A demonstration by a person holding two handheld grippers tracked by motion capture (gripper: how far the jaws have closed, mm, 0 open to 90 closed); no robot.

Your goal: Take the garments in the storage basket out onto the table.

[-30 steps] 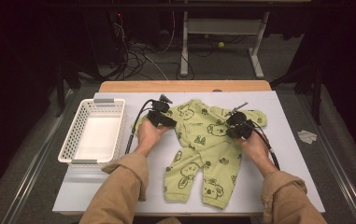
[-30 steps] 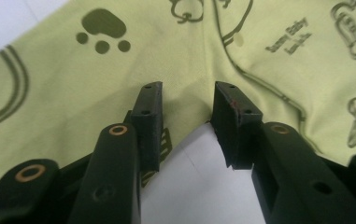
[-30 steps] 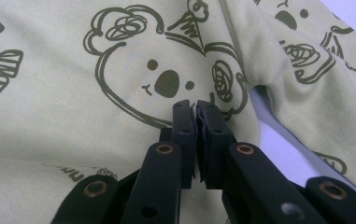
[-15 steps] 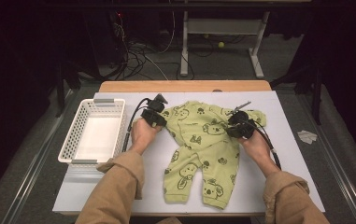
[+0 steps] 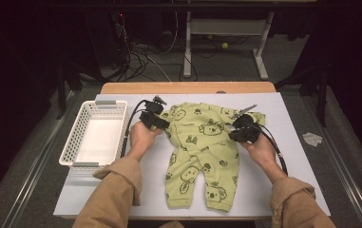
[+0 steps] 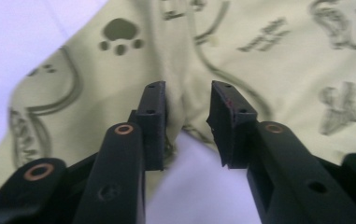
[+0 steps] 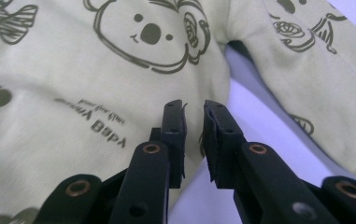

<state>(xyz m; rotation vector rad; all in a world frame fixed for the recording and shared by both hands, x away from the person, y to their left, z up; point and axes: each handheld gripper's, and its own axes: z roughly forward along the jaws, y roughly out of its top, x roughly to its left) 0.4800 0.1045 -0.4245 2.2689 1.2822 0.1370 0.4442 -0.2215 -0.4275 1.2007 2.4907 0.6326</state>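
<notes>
While both tools (image 5: 162, 124) (image 5: 235, 133) gape, the romper (image 5: 200, 156) lies flat.

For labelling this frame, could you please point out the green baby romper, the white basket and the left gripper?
green baby romper (image 5: 202, 142), high view, chest.
white basket (image 5: 69, 149), high view, left wall.
left gripper (image 6: 187, 105), left gripper view, between fingertips.

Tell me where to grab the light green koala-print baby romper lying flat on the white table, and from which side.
Grip the light green koala-print baby romper at its two underarm edges, where sleeve meets body, probably coming from the outer sides. It lies flat, so only edges offer a pinchable fold. The left gripper and right gripper stand open there.
</notes>
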